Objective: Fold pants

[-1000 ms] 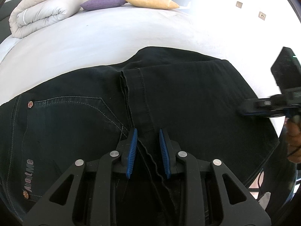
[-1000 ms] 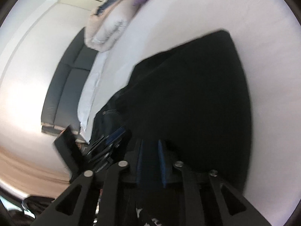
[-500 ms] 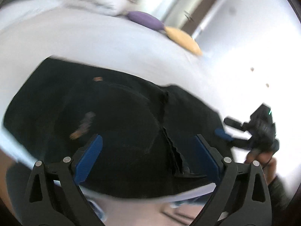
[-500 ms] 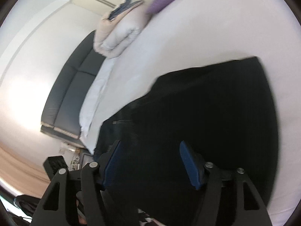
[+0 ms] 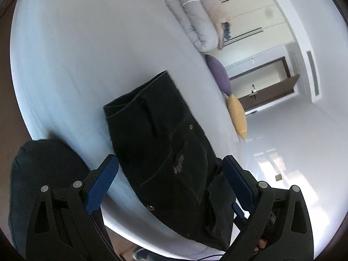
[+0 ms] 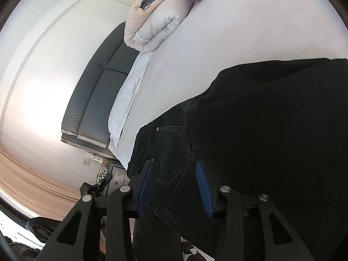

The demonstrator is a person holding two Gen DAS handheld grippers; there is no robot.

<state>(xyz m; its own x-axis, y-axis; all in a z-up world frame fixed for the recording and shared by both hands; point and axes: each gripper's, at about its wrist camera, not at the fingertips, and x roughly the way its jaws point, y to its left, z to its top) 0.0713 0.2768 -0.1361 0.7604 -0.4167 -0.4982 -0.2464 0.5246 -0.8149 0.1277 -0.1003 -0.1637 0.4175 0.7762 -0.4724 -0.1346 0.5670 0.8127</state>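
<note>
The dark denim pants lie folded on the white bed, near its front edge; they also fill the right of the right wrist view. My left gripper is open wide and empty, hovering above the pants' pocket area. My right gripper is open and empty, just above the pants near a back pocket. Both have blue pads.
A rolled duvet lies at the far end of the bed, with a purple cushion and a yellow cushion beside it. A dark sofa stands past the bed. A dark rounded object is at lower left.
Both grippers were shut on the pants a second ago; both have opened, let go and pulled back. The views have swung round.
</note>
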